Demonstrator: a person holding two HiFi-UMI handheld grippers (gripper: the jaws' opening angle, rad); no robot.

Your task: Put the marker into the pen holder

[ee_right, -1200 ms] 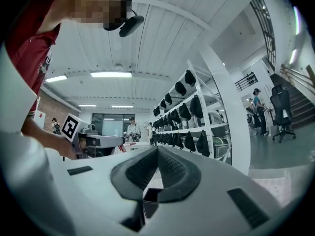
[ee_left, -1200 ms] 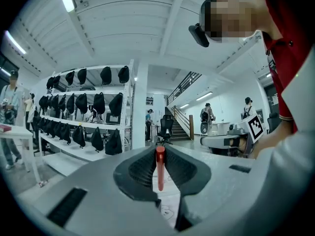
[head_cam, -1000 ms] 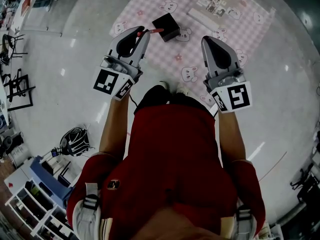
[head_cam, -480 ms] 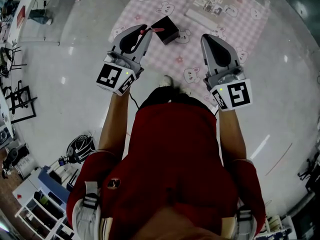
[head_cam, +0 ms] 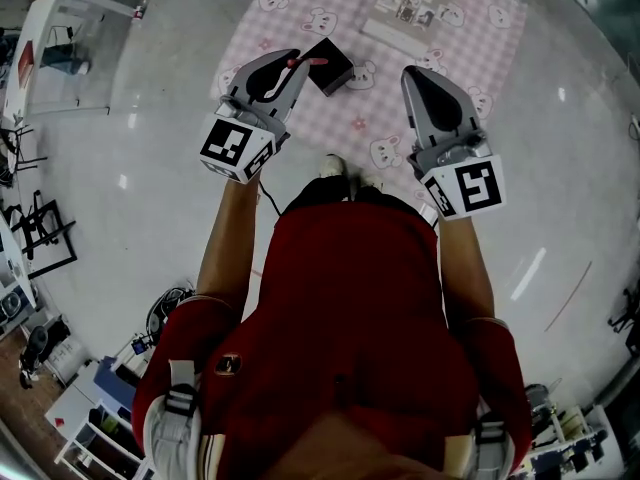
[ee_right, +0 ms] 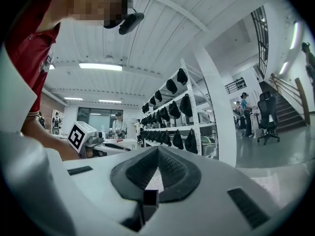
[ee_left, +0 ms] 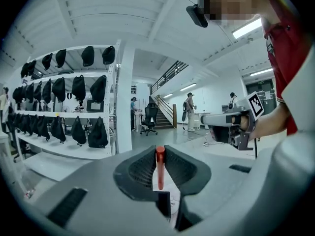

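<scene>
"Above the pink mat [head_cam: 478,56], what does the left claw [head_cam: 288,64] hold?"

"A red marker [ee_left: 160,167], gripped tight, near the black pen holder [head_cam: 330,66] standing on the mat. Right claw [ee_right: 157,150] is closed, empty."

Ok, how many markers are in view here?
1: the red marker, clamped in the jaws of the left gripper, pointing toward the black pen holder. More may hide among the far papers on the mat.

Left tool [head_cam: 293,65] clamped, right tool [head_cam: 412,72] closed, both outstretched.
</scene>
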